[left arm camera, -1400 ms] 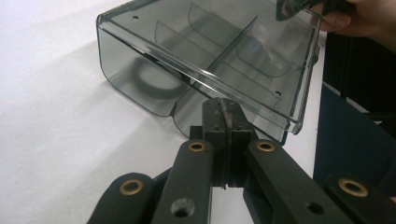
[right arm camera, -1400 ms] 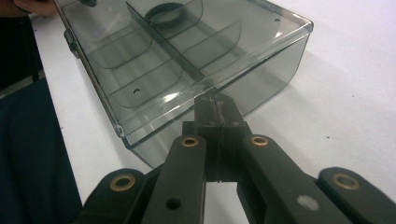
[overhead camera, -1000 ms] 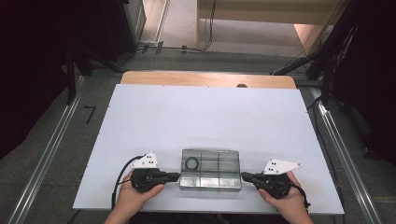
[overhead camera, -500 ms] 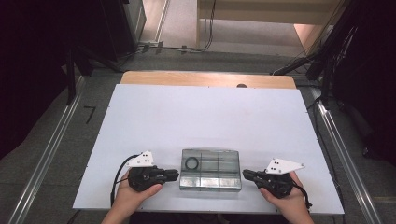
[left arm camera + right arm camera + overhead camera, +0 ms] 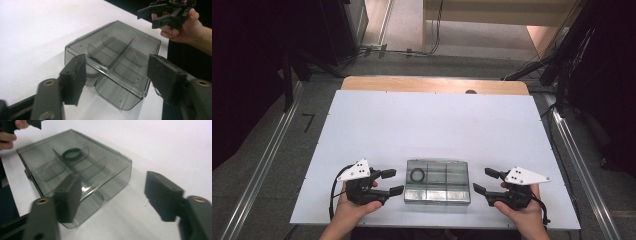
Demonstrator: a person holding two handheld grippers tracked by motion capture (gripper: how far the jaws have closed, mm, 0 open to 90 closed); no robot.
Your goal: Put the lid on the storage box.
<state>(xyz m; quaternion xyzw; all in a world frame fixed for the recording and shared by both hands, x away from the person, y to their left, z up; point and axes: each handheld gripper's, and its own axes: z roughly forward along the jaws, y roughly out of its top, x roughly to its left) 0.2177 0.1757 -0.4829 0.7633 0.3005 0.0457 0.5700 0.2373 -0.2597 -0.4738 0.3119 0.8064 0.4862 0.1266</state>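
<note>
A clear grey compartment box [image 5: 437,181] lies near the front edge of the white board [image 5: 437,125]. A black ring [image 5: 417,175] rests in its far left compartment. My left gripper [image 5: 393,181] stands just left of the box, open, its jaws having just been opening with nothing between them. My right gripper [image 5: 483,181] stands just right of it, also open and just opened. In the left gripper view the box [image 5: 112,60] lies ahead of the spread jaws, with the right gripper [image 5: 160,15] beyond. The right gripper view shows the box [image 5: 75,167] and ring [image 5: 71,153].
A wooden tabletop edge [image 5: 437,85] shows behind the board. Metal floor rails [image 5: 262,170] run along both sides, with dark equipment and cables beyond the table. A black cable [image 5: 333,192] loops from the left gripper.
Both grippers' jaws went from shut to wide open. The hands stayed in place on either side of the box, which has not moved.
</note>
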